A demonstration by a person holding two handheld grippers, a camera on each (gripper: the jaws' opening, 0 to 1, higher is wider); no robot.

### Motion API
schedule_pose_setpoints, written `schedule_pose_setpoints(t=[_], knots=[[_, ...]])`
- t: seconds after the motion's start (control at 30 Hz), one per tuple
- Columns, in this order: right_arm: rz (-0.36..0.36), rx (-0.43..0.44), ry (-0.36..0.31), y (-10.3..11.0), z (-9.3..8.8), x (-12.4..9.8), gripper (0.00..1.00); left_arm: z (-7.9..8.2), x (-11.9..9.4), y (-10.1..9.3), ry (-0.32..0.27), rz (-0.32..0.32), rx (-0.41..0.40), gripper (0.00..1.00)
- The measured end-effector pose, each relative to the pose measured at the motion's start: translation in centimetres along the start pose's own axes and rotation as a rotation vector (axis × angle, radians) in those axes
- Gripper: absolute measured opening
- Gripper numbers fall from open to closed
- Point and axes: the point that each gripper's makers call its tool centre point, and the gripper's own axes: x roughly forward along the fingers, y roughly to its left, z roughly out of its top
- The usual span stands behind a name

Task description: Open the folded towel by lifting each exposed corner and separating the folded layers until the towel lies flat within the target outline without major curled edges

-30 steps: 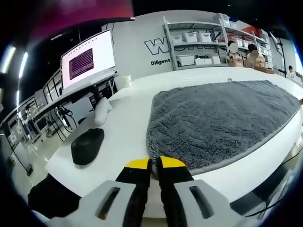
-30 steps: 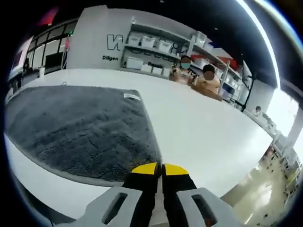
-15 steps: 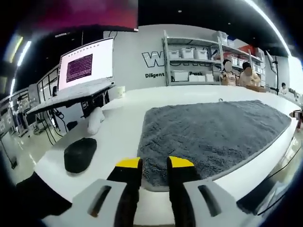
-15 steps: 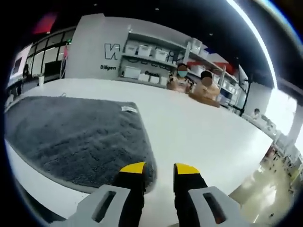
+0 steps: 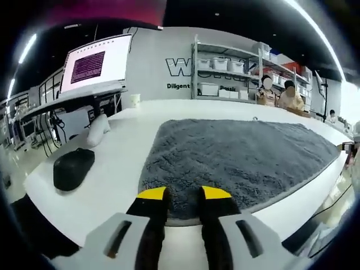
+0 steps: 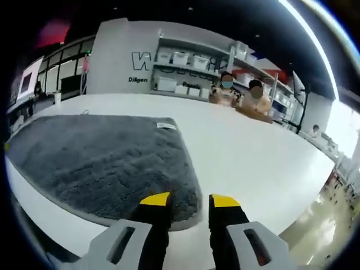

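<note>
Both grippers, left gripper point(image 5: 184, 194) and right gripper point(image 6: 190, 199), have let go of the near corners since a second ago; their fingers now stand released. Grey towel point(image 5: 236, 154) lies spread flat on the white counter point(image 5: 121, 163), so the unfolding looks nearly done.

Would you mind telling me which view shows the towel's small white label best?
The right gripper view: the white label lies clearly at the grey towel's far corner. The left gripper view shows the towel, its label there too small to tell.

Low, close views (shared towel point(image 5: 236, 160))
</note>
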Motion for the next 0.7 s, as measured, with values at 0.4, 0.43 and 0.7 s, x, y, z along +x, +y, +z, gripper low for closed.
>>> schedule_pose_setpoints(t=[0.4, 0.43, 0.7], knots=[[0.075, 0.075, -0.003, 0.20, -0.66, 0.29, 0.23, -0.11, -0.05, 0.41, 0.015, -0.012, -0.018, 0.19], [0.080, 0.065, -0.001, 0.32, -0.63, 0.29, 0.22, -0.11, -0.04, 0.40, 0.016, -0.013, -0.019, 0.19], [0.061, 0.017, 0.017, 0.22, -0.52, 0.32, 0.20, -0.18, -0.08, 0.42, 0.028, -0.014, 0.001, 0.19]])
